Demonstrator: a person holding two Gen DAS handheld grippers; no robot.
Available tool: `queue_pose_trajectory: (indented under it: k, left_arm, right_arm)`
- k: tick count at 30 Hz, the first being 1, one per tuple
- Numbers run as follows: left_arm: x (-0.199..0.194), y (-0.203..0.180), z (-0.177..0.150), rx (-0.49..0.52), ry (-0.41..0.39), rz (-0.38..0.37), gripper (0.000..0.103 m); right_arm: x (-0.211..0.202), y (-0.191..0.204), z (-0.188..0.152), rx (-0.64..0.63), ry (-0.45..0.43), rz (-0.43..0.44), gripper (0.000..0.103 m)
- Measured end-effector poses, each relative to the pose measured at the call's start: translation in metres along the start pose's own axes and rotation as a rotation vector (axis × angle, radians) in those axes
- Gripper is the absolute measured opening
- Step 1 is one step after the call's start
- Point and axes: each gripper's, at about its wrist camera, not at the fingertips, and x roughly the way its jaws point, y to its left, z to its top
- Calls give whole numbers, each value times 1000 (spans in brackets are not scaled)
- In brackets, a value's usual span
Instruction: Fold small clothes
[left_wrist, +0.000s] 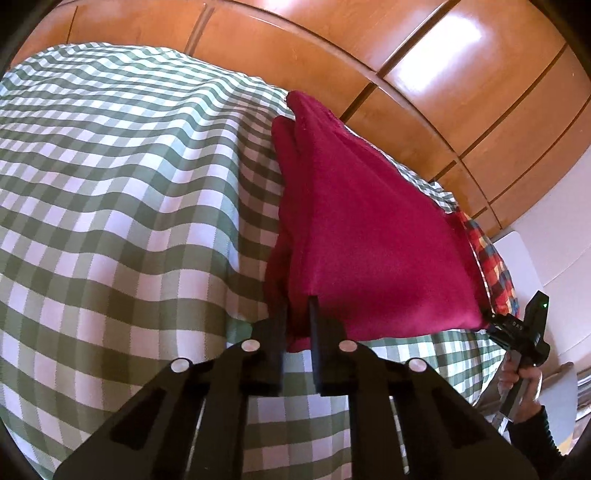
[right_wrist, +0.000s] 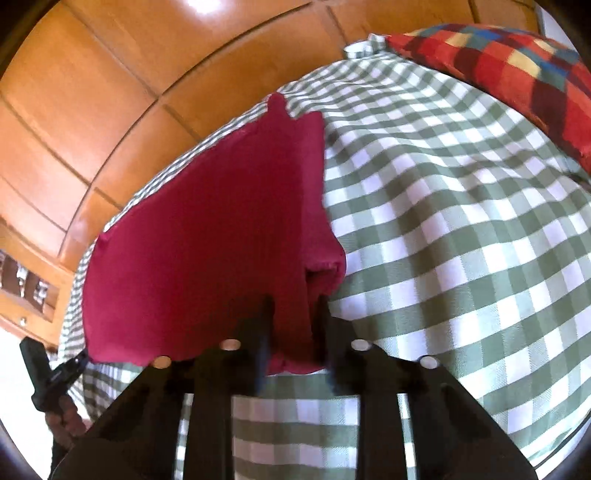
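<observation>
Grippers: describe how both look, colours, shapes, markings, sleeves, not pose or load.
The left gripper and right gripper are alike: matte black, with flat straight jaws on angular bodies cut with slots, each carrying four round silver studs. Seen from the left wrist view, the right one has a small green light and faint white lettering. The hand gripping it wears a dark sleeve.

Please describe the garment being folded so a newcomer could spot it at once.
Start at the bed's green-and-white checked cover. The garment lies on it, held at its near edge by both claws. It is plain crimson, unlike the multicoloured checked cushion nearby.
</observation>
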Motion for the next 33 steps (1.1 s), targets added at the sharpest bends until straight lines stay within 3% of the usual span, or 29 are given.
queue_pose_trajectory:
  k: [5, 12, 14, 16, 17, 18, 19, 22, 24, 29, 31, 33]
  left_arm:
    - [-13, -3, -3, 47, 19, 8, 7]
    - [-35, -3, -32, 68, 66, -2, 7]
    - [-37, -6, -38, 89, 68, 25, 10]
    - [-41, -9, -39, 101, 64, 41, 15]
    - [-44, -9, -37, 99, 49, 50, 25]
    - [-51, -9, -33, 90, 16, 64, 42]
    - [-55, -8, -28, 80, -9, 59, 49]
    - [-63, -5, -10, 54, -74, 31, 49]
    - [-59, -9, 3, 66, -100, 60, 49]
    - [-26, -22, 30, 63, -100, 99, 47]
    - [-7, -30, 39, 94, -86, 195, 44]
    - [12, -28, 42, 103, -45, 271, 33]
  right_arm:
    - [-27, -1, -10, -55, 23, 15, 16]
    - [-44, -13, -38, -73, 91, -34, 15]
    - [-51, -15, -31, -51, 64, -63, 24]
    - [-60, -15, -23, -39, 20, -102, 61]
    - [-65, -13, -17, -36, -7, -101, 65]
    - [-69, -8, -11, -48, -34, -92, 66]
    - [-70, 0, -6, -66, -52, -92, 66]
    - [-60, 28, 5, -140, -69, -85, 66]
    - [-42, 53, 10, -203, -59, -79, 66]
    - [-4, 99, 9, -353, -46, -126, 66]
    - [15, 108, 12, -400, -50, -172, 66]
    - [41, 101, 12, -415, -41, -250, 66]
